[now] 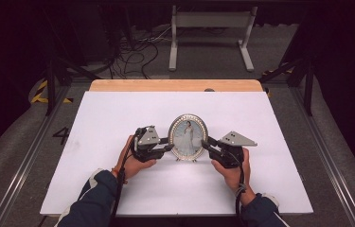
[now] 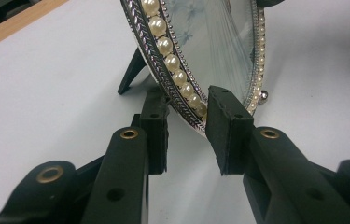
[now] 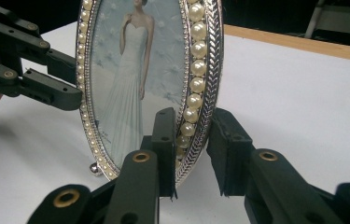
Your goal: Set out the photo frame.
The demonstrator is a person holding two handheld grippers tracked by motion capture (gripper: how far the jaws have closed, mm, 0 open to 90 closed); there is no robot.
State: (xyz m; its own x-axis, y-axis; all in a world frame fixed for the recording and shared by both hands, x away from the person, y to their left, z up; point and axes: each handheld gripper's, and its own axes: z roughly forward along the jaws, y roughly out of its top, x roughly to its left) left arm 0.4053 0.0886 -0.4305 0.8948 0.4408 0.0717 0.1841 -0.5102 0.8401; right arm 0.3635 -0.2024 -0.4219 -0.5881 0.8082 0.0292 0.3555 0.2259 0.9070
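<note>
An oval photo frame (image 1: 188,137) with a silver, pearl-set rim stands upright at the middle of the white table top (image 1: 118,113); it shows a figure in a long white dress. My left gripper (image 1: 170,147) grips its left rim, one pad behind the rim and one on the pearls (image 2: 177,77). My right gripper (image 1: 205,144) grips the right rim the same way. In the right gripper view the frame (image 3: 130,84) fills the middle, my right gripper (image 3: 192,135) straddles its edge, and the left gripper's jaws (image 3: 46,88) hold the far side. A black easel leg (image 2: 130,72) props the frame's back.
A wooden strip (image 1: 175,85) runs along the table's far edge. Beyond it on the floor stand a white metal stand (image 1: 210,33) and loose black cables (image 1: 132,54). Metal rails (image 1: 329,156) flank the table on both sides. White surface lies open all around the frame.
</note>
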